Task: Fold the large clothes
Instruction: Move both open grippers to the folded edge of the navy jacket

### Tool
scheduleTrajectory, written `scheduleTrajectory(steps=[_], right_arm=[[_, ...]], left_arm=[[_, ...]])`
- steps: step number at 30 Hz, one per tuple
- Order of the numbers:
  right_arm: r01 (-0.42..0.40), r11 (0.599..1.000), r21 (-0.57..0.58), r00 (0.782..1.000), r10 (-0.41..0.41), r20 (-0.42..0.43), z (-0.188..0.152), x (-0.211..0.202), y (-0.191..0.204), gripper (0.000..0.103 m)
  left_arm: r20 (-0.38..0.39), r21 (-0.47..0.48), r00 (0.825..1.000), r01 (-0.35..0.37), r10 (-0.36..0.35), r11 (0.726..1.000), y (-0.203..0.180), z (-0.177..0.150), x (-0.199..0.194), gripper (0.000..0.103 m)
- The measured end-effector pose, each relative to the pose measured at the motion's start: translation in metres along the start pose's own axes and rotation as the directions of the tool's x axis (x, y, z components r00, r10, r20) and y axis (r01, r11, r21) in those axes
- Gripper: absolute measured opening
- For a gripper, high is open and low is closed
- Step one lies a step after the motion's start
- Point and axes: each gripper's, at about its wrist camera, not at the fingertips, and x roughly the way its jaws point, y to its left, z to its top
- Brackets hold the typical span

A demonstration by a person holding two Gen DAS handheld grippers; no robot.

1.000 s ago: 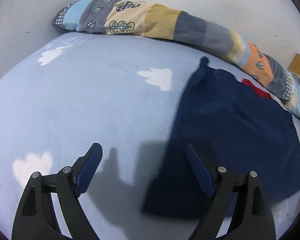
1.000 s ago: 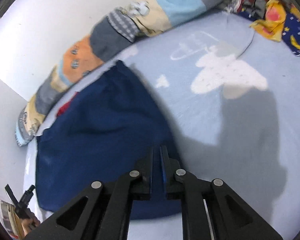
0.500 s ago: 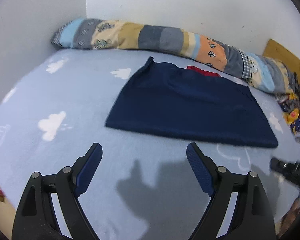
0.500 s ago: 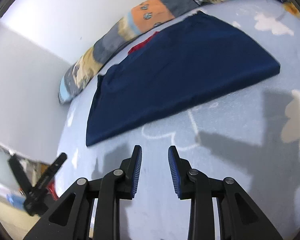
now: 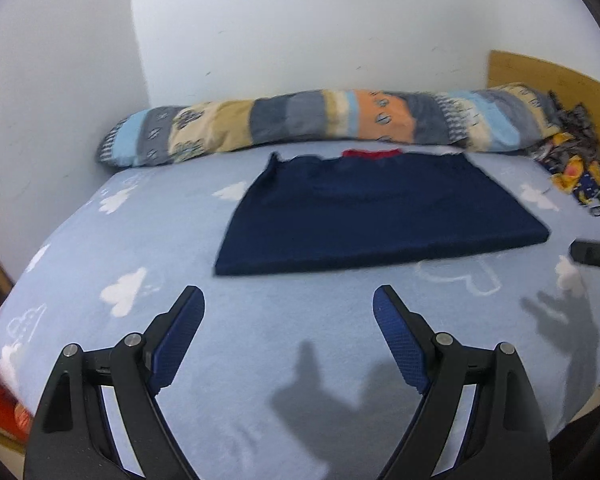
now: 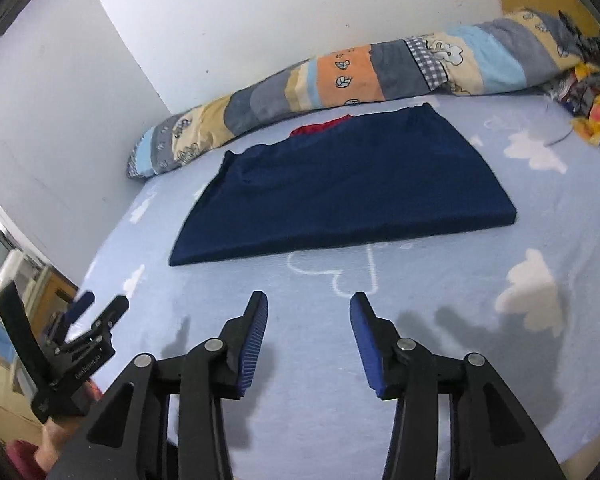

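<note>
Two grippers idle | left gripper (image 5: 288, 308) jaws wide apart, empty | navy garment (image 6: 340, 196) folded flat mid-bed, near bolster (image 6: 340, 76) | right gripper (image 6: 308, 316) jaws apart, empty | step: fold looks finished | next: judge another fold.

One small white print stands on the black body of the left gripper (image 6: 82, 308), but it is too blurred to read.
</note>
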Motion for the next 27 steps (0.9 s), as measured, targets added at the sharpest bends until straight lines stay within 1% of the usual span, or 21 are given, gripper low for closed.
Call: scheduleTrajectory(steps=[2, 4, 6, 7, 8, 9, 11, 13, 16, 17, 19, 20, 21, 23, 24, 26, 27], right_arm=[[0.001, 1.0, 0.004, 1.0, -0.001, -0.011, 0.0, 0.001, 0.001, 0.047], [0.007, 1.0, -0.013, 1.0, -0.007, -0.005, -0.002, 0.001, 0.004, 0.048], [0.007, 0.999, -0.051, 1.0, -0.005, 0.024, -0.006, 0.003, 0.008, 0.055], [0.021, 0.998, -0.067, 0.999, -0.019, 0.036, -0.009, 0.006, 0.008, 0.058], [0.043, 0.996, -0.084, 0.998, -0.04, 0.038, -0.01, 0.011, 0.008, 0.059], [0.056, 0.994, -0.093, 0.998, -0.054, 0.024, -0.01, 0.019, 0.007, 0.059], [0.039, 0.997, -0.068, 0.999, -0.041, -0.033, -0.002, 0.038, 0.004, 0.059], [0.027, 0.998, -0.05, 0.999, -0.028, -0.028, 0.011, 0.047, 0.006, 0.059], [0.055, 0.996, -0.067, 0.998, -0.057, -0.025, 0.032, 0.064, 0.014, 0.059], [0.06, 0.995, -0.075, 0.998, -0.062, -0.027, 0.042, 0.074, 0.016, 0.059], [0.069, 0.993, -0.094, 0.997, -0.073, -0.035, 0.051, 0.089, 0.02, 0.057], [0.097, 0.989, -0.115, 0.994, -0.103, -0.046, 0.056, 0.1, 0.022, 0.057], [0.126, 0.983, -0.136, 0.99, -0.134, -0.053, 0.057, 0.109, 0.024, 0.057], [0.174, 0.968, -0.182, 0.98, -0.187, -0.059, 0.058, 0.126, 0.028, 0.057], [0.183, 0.962, -0.201, 0.978, -0.199, -0.065, 0.057, 0.131, 0.029, 0.057], [0.213, 0.946, -0.243, 0.97, -0.234, -0.061, 0.055, 0.137, 0.032, 0.057], [0.228, 0.939, -0.259, 0.967, -0.25, -0.053, 0.054, 0.138, 0.033, 0.057]], left_arm=[[0.025, 0.012, 1.0, 0.013, -0.013, 1.0, -0.006, 0.004, -0.002, 0.087], [0.029, 0.014, 0.999, 0.033, -0.034, 0.999, -0.01, 0.006, 0.002, 0.087], [0.015, 0.008, 0.998, 0.054, -0.054, 0.999, -0.015, 0.007, 0.01, 0.087], [0.007, 0.005, 0.998, 0.064, -0.064, 0.998, -0.016, 0.01, 0.014, 0.087], [0.006, 0.003, 0.998, 0.065, -0.065, 0.998, -0.018, 0.01, 0.016, 0.087], [0.007, 0.002, 0.998, 0.063, -0.063, 0.998, -0.019, 0.013, 0.022, 0.087], [0.005, -0.009, 0.998, 0.06, -0.06, 0.998, -0.02, 0.019, 0.032, 0.087], [-0.005, -0.02, 0.999, 0.052, -0.052, 0.998, -0.021, 0.024, 0.045, 0.087], [-0.052, -0.037, 0.998, 0.019, -0.021, 0.999, -0.018, 0.029, 0.071, 0.087], [-0.09, -0.062, 0.996, 0.006, -0.011, 0.998, -0.016, 0.03, 0.083, 0.087], [-0.145, -0.101, 0.989, -0.007, -0.008, 0.995, -0.014, 0.029, 0.098, 0.087], [-0.187, -0.127, 0.982, -0.014, -0.01, 0.992, -0.013, 0.028, 0.109, 0.087], [-0.211, -0.136, 0.977, -0.021, -0.008, 0.991, -0.014, 0.028, 0.116, 0.087], [-0.244, -0.144, 0.97, -0.024, -0.012, 0.989, -0.019, 0.028, 0.126, 0.087], [-0.253, -0.148, 0.967, -0.018, -0.02, 0.989, -0.022, 0.029, 0.13, 0.087], [-0.269, -0.152, 0.963, -0.017, -0.025, 0.988, -0.031, 0.032, 0.134, 0.087], [-0.273, -0.159, 0.961, -0.004, -0.04, 0.987, -0.034, 0.033, 0.135, 0.087]])
